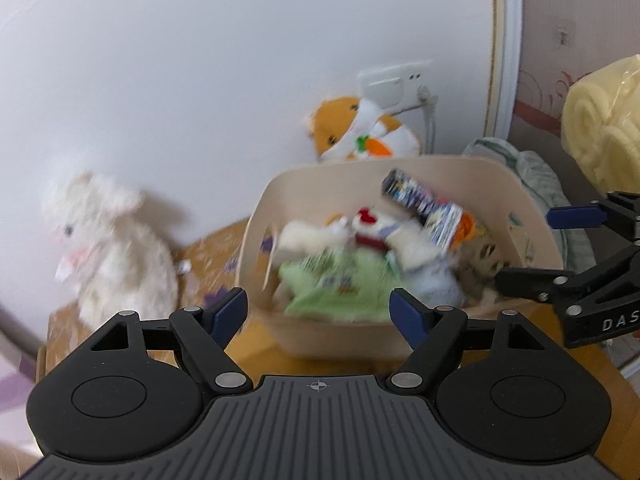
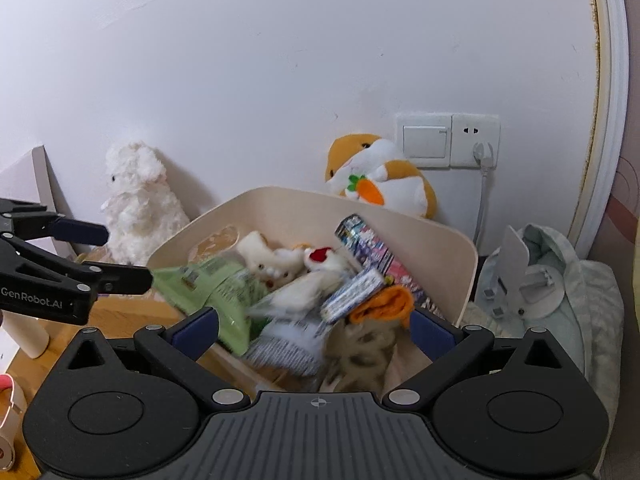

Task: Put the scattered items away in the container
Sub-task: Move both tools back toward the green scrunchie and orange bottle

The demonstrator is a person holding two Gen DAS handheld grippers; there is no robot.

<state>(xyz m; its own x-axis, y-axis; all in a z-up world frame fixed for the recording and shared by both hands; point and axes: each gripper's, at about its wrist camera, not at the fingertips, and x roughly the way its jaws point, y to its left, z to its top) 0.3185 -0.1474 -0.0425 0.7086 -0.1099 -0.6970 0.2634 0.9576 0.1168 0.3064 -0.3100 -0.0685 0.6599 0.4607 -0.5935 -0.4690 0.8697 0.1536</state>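
Beige container (image 2: 460, 252) brims with plush toys (image 2: 276, 264) and packets (image 2: 208, 284) — both jaws wide, empty.

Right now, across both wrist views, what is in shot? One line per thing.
bin: 1, beige, centre, on a wooden top
green pack: 1, in bin, left side
small white plush: 1, in bin
printed packs: at least 2, blue-white, in bin, right side
orange cloth: 1, in bin, near edge
white rabbit: 1, left of bin, by wall
hamster plush: 1, orange-white with carrot, behind bin
socket: 1, white, on wall, plug in
pale cloth: 1, right of bin
left tool: open, empty
right tool: open, empty
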